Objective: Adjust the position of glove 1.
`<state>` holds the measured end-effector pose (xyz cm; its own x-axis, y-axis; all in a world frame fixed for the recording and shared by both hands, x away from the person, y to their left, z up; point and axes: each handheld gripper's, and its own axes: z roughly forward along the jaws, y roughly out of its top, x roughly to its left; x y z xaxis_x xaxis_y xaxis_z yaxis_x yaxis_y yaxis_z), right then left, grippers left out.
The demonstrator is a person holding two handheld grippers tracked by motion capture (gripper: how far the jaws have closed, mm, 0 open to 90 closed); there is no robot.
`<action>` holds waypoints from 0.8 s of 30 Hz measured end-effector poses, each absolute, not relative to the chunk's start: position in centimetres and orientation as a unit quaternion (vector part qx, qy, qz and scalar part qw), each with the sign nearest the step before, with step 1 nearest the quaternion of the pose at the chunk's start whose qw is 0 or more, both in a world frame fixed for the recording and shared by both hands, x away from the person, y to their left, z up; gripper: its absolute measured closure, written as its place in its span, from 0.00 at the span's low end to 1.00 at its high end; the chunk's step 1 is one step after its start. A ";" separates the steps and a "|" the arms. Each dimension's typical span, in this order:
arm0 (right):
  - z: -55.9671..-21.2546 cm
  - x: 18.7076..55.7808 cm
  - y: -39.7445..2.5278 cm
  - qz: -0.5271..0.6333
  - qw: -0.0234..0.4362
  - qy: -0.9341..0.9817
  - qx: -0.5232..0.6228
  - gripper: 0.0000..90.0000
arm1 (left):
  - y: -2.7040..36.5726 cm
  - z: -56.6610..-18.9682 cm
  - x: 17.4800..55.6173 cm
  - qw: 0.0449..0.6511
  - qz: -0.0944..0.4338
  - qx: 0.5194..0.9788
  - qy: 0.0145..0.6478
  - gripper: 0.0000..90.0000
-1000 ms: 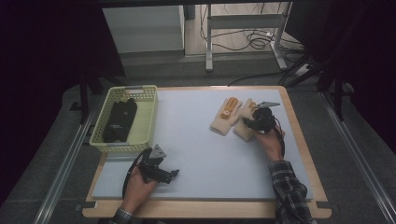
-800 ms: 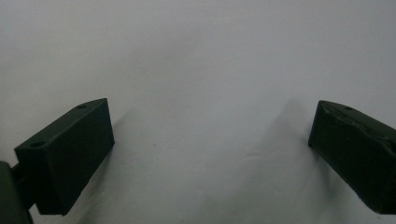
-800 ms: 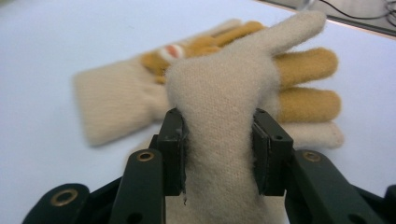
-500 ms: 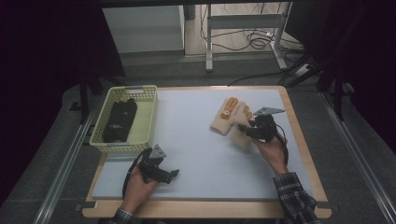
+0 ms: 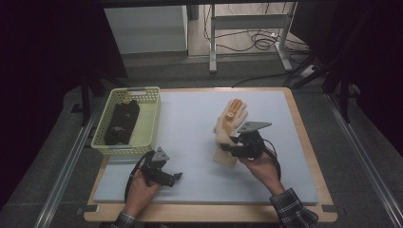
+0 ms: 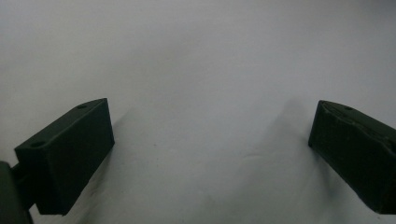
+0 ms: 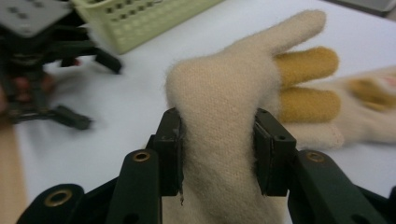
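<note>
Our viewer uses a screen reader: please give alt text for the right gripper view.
The right gripper pinches a cream knit glove between its black jaws. A yellow-green basket and the left gripper lie beyond on the white table.

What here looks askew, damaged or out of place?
Nothing looks damaged or spilled. The right gripper pinches one cream glove, bunching it; a second glove lies beside it. Dark gloves sit in the basket; the left gripper is open.

The right tongs (image 5: 231,147), clamped on the cream woollen glove (image 5: 227,127), have drawn back from the far right corner toward the near edge.
</note>
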<state>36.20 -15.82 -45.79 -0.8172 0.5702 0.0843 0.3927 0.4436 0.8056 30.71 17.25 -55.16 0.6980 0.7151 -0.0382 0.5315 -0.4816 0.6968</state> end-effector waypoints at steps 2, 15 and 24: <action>-46.0 35.7 -14.6 0.442 0.087 0.850 0.272 0.64 | 17.3 -55.2 30.7 0.354 0.130 0.851 0.366 0.00; -51.0 34.5 -9.3 0.378 0.078 0.896 0.220 0.50 | 17.2 -55.2 30.7 0.354 0.129 0.850 0.367 0.00; -51.1 34.6 -9.8 0.390 0.075 0.888 0.233 0.30 | 17.2 -55.2 30.7 0.354 0.129 0.850 0.367 0.00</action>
